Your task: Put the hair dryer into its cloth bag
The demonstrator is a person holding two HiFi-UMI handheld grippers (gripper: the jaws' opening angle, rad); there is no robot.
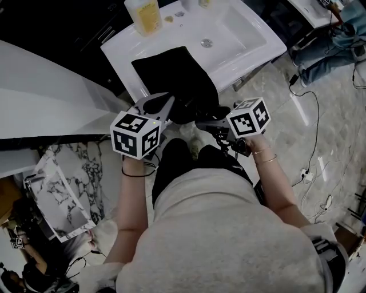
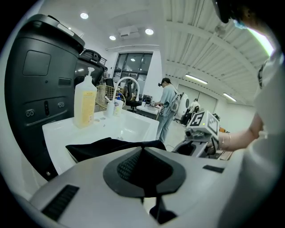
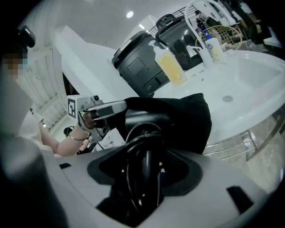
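Observation:
The black cloth bag [image 1: 171, 71] lies over the front rim of the white sink [image 1: 246, 31], its mouth hanging toward me. My left gripper [image 1: 167, 104] is shut on the bag's near edge [image 2: 111, 146], holding the mouth up. My right gripper [image 1: 201, 122] is shut on the black hair dryer [image 3: 144, 121], whose handle and looped cord sit between the jaws. The dryer's barrel points at the bag's mouth [image 3: 182, 116] and touches the cloth. In the right gripper view, the left gripper [image 3: 119, 107] shows beside the dryer.
A yellow soap bottle [image 1: 143, 15] stands at the sink's back left, and a curved faucet [image 2: 127, 84] rises behind it. A large dark bin [image 3: 139, 62] is left of the sink. Cables [image 1: 311, 117] trail on the floor at right. A person [image 2: 166, 109] stands far off.

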